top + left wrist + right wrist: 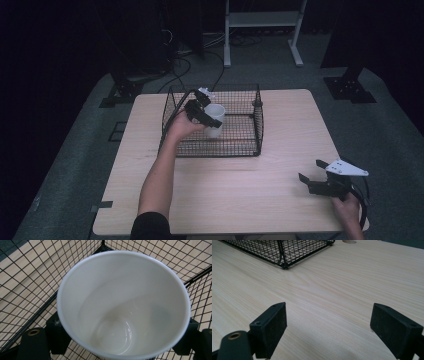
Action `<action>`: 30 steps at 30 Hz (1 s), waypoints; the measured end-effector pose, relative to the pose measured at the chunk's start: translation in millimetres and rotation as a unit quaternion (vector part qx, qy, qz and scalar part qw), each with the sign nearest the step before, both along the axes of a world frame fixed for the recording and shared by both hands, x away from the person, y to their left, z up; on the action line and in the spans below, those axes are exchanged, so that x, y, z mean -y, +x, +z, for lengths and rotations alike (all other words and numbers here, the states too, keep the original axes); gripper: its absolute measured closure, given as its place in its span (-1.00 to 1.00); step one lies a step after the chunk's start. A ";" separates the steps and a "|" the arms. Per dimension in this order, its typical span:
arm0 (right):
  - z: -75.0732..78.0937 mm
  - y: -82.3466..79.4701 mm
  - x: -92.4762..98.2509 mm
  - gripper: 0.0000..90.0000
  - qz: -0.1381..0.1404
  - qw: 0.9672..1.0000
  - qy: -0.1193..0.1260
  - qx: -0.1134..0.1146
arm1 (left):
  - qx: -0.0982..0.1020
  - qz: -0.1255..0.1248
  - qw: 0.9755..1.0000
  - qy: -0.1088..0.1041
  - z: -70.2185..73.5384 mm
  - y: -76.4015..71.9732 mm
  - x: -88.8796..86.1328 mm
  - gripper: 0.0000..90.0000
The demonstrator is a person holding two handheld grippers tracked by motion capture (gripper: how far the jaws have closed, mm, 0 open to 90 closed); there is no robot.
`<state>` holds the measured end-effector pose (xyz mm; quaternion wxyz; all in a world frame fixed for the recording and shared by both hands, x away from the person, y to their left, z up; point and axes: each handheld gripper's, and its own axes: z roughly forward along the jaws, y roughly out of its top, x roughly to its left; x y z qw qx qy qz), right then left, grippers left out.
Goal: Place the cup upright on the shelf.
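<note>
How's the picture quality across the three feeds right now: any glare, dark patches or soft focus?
High view: room beyond the table nearly black, tabletop evenly lit. Left gripper view: white cup sharp, soft highlight ring at its bottom, no harsh glare. Right gripper view: near pads slightly soft, wire basket corner crisp.

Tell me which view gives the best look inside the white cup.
The left gripper view: it looks straight down into the white cup, showing its rim, inner wall and bare bottom, with a jaw pressed against each side. The high view shows the cup small and side-on inside the wire basket, held by the left hand-held gripper.
</note>
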<state>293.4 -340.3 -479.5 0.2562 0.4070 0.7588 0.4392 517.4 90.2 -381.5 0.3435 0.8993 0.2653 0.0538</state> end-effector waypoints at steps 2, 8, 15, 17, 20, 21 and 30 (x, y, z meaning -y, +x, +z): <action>0.0 0.0 0.1 -0.71 0.000 1.000 0.000 0.000 | 0.001 0.000 1.000 0.003 -1.7 1.3 1.4 -0.55; 0.0 0.2 0.3 -0.71 0.000 1.000 0.001 0.000 | -0.009 -0.003 1.000 0.009 -9.8 4.7 5.2 -0.55; 0.1 0.3 0.6 -0.71 -0.002 1.000 0.002 0.000 | -0.011 -0.002 1.000 0.012 -16.2 9.9 5.5 -0.55; 0.1 0.5 0.7 -0.71 -0.002 1.000 0.003 0.001 | -0.014 -0.001 1.000 0.014 -17.7 11.4 5.3 -0.55; 0.1 0.4 0.6 -0.71 -0.002 1.000 0.002 0.001 | -0.012 0.001 1.000 0.011 -17.9 12.2 5.3 -0.55; 0.1 0.4 0.6 -0.71 -0.002 1.000 0.003 0.000 | -0.011 0.000 1.000 0.012 -18.0 12.3 5.7 -0.55; 0.1 0.3 0.6 -0.71 -0.003 1.000 0.003 0.001 | -0.020 -0.004 0.999 0.034 -24.7 12.5 8.6 -0.55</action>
